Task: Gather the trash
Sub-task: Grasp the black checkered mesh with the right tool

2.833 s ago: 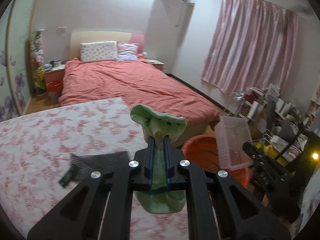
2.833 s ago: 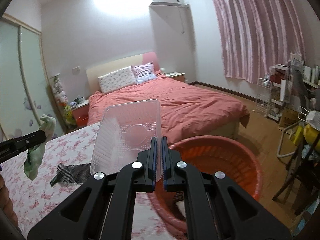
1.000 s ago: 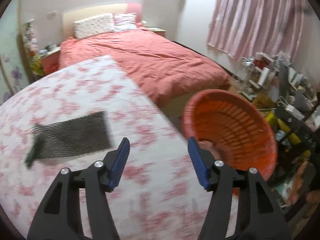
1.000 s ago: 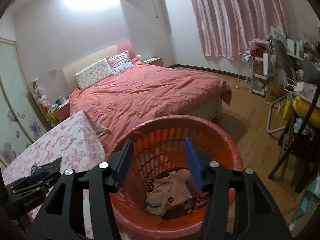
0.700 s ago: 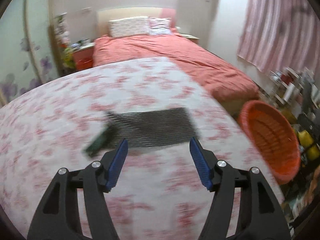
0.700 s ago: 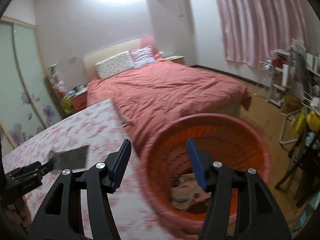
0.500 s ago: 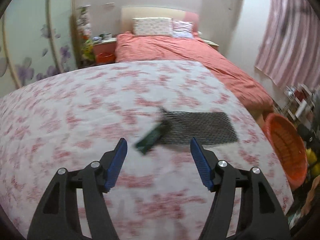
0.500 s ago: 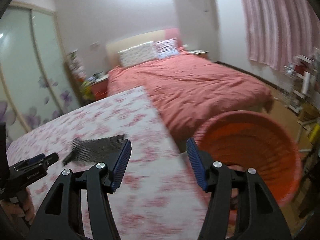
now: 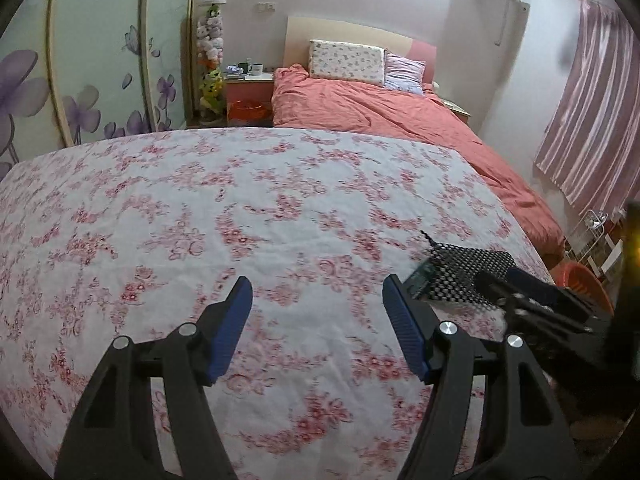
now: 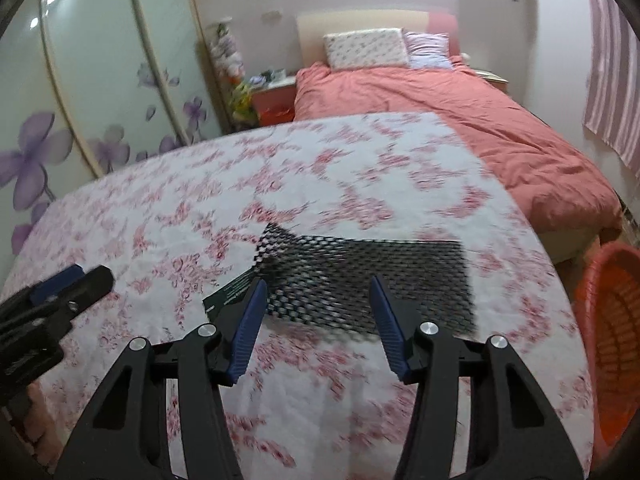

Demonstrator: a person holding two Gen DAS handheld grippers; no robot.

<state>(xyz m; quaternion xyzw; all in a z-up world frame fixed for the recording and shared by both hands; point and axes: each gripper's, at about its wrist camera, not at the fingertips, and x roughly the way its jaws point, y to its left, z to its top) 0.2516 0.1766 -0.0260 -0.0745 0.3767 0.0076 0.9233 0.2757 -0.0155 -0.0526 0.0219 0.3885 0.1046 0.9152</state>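
A black mesh net with a green paper label [image 10: 360,280] lies flat on the floral tablecloth [image 10: 280,168]. My right gripper [image 10: 316,308] is open and empty, just in front of the net's near edge. In the left wrist view the net [image 9: 460,272] lies at the right, and my left gripper [image 9: 316,308] is open and empty over bare cloth to its left. The right gripper [image 9: 520,288] shows there beside the net. The orange basket [image 10: 612,320] stands on the floor off the table's right edge.
A bed with a coral cover [image 9: 380,120] stands beyond the table. Sliding wardrobe doors with purple flowers [image 9: 80,80] fill the left. Pink curtains [image 9: 592,120] hang at the right. The basket's rim [image 9: 584,280] peeks past the table's right edge.
Both grippers let go of their trash over the orange basket and opened. Both then swung left, back over the table toward the black net.
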